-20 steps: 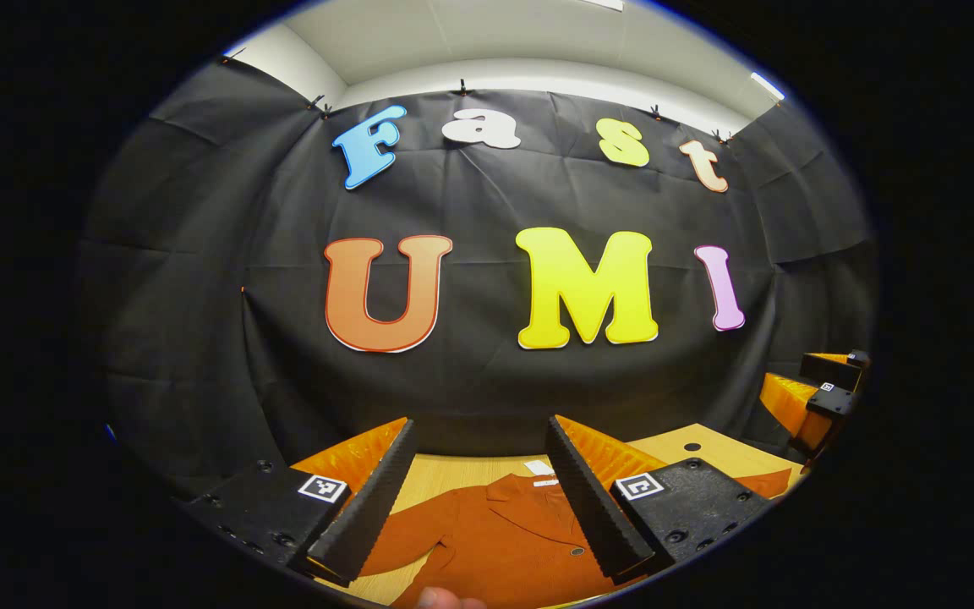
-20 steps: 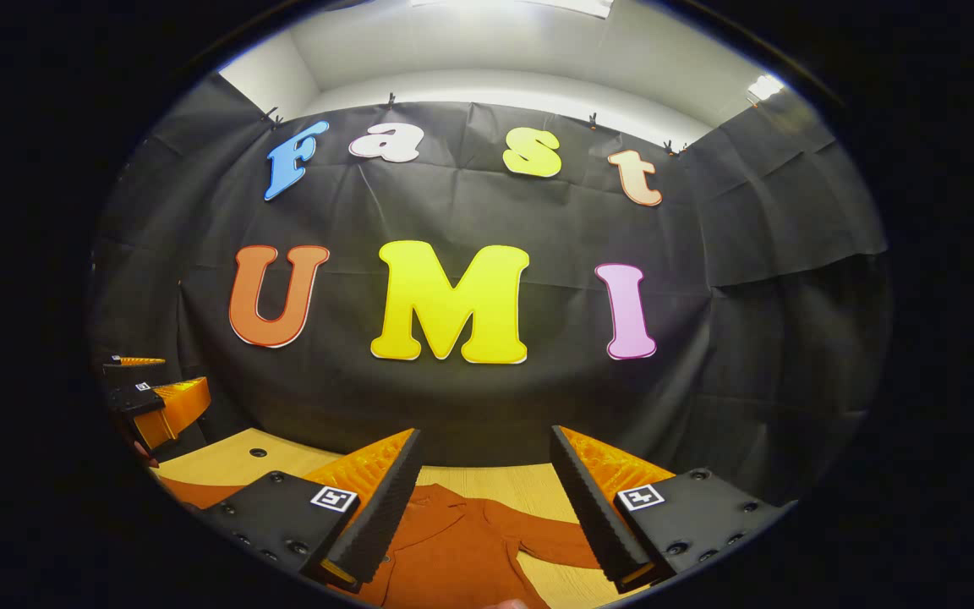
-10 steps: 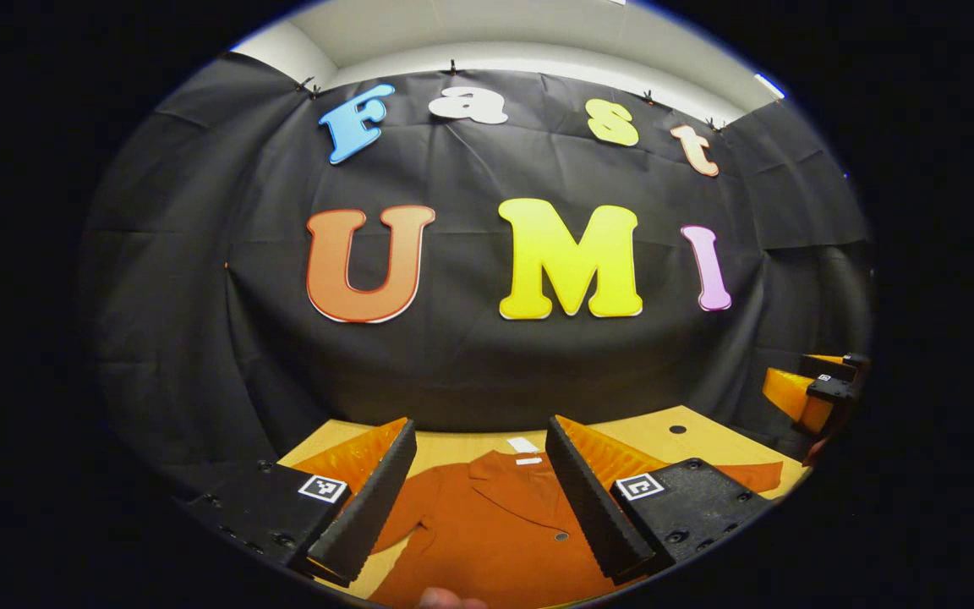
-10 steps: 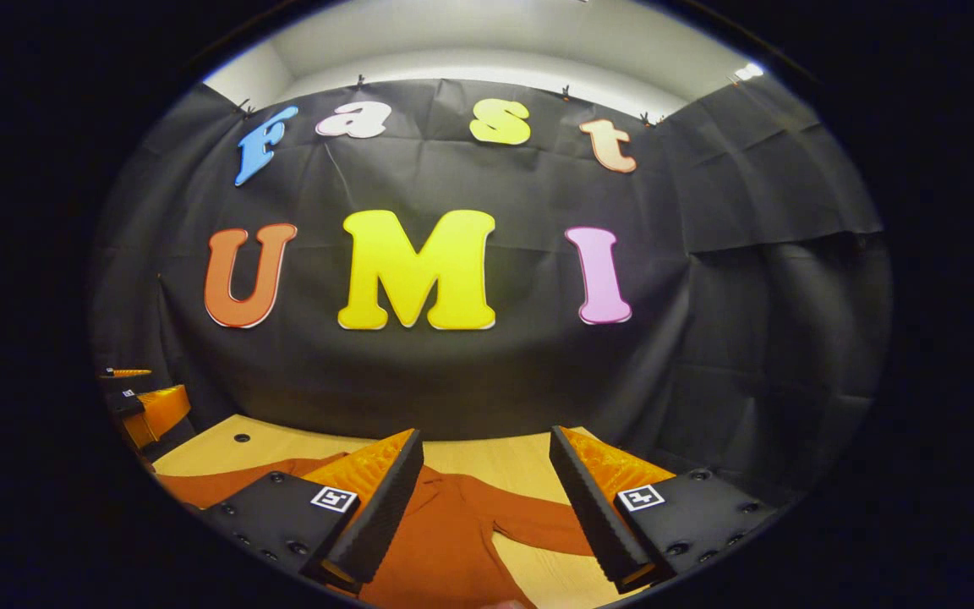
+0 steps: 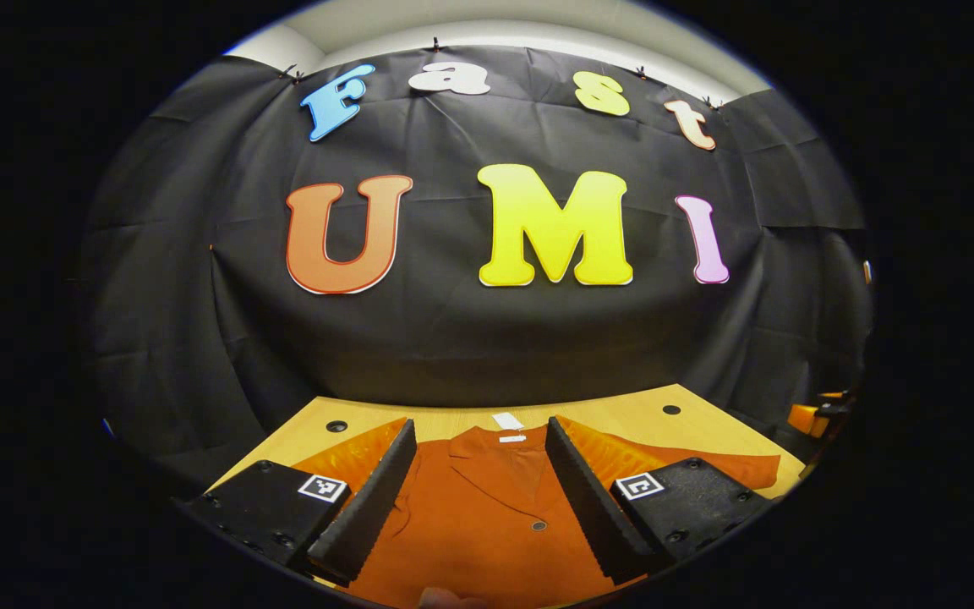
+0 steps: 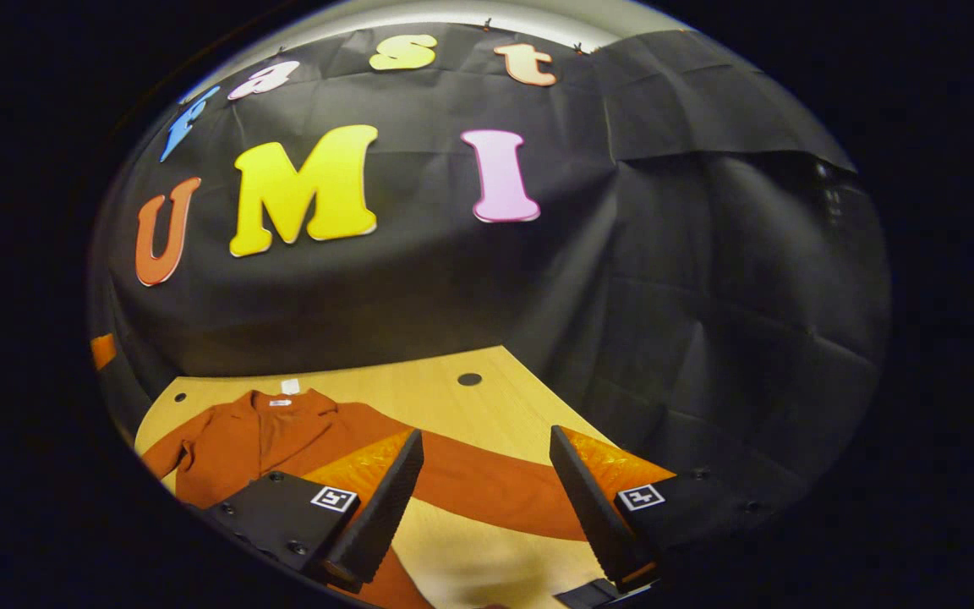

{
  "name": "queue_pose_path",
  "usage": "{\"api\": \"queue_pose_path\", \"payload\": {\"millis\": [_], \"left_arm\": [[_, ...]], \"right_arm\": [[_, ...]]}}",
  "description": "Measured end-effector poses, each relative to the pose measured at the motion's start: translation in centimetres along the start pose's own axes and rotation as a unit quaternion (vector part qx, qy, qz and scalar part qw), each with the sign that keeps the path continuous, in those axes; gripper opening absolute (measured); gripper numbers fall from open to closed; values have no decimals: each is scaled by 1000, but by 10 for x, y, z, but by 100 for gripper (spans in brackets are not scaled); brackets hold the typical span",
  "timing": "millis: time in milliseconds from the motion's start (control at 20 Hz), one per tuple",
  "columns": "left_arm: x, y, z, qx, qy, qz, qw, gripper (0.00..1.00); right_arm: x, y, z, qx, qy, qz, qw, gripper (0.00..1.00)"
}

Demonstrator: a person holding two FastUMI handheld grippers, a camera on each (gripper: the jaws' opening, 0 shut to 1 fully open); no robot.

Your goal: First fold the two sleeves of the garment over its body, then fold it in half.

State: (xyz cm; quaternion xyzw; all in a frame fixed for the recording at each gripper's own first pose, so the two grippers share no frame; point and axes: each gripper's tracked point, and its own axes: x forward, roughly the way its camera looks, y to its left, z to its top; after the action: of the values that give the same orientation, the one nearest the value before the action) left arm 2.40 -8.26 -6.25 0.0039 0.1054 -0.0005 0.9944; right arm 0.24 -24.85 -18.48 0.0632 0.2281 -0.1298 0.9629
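In the left gripper view, the left gripper (image 5: 477, 482) hangs with its jaws wide apart and nothing between them, above the rust-orange garment (image 5: 487, 516). The garment lies flat and face up on the wooden table (image 5: 622, 408), collar (image 5: 487, 448) toward the far wall, one sleeve (image 5: 749, 469) stretched out to the right. Spread this way, both sleeves are free to be picked up.

In the right gripper view, the right gripper (image 6: 487, 486) is also wide open and empty. It hovers just over the outstretched sleeve (image 6: 487, 491), which crosses the table (image 6: 453, 402) from the garment's body (image 6: 259, 440) at the left toward the near right. This looks like the line-up for gripping that sleeve first; no fold is made yet.
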Motion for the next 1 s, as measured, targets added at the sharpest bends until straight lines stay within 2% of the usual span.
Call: {"api": "queue_pose_path", "payload": {"millis": [250,550,750,900,1000], "left_arm": [[13,-43,-7,24,26,-13,999,99],[18,-81,-19,42,59,-14,997,99],[18,-83,-31,39,82,-3,996,99],[19,-80,-27,56,83,-5,995,99],[25,-75,-25,61,78,-6,995,99]], "right_arm": [[40,-50,-59,18,79,-24,996,96],[68,-105,-124,25,177,-59,982,96],[80,-111,-153,14,222,-57,973,96],[85,-109,-167,17,246,-65,967,96],[84,-108,-170,18,246,-64,967,96]]}}
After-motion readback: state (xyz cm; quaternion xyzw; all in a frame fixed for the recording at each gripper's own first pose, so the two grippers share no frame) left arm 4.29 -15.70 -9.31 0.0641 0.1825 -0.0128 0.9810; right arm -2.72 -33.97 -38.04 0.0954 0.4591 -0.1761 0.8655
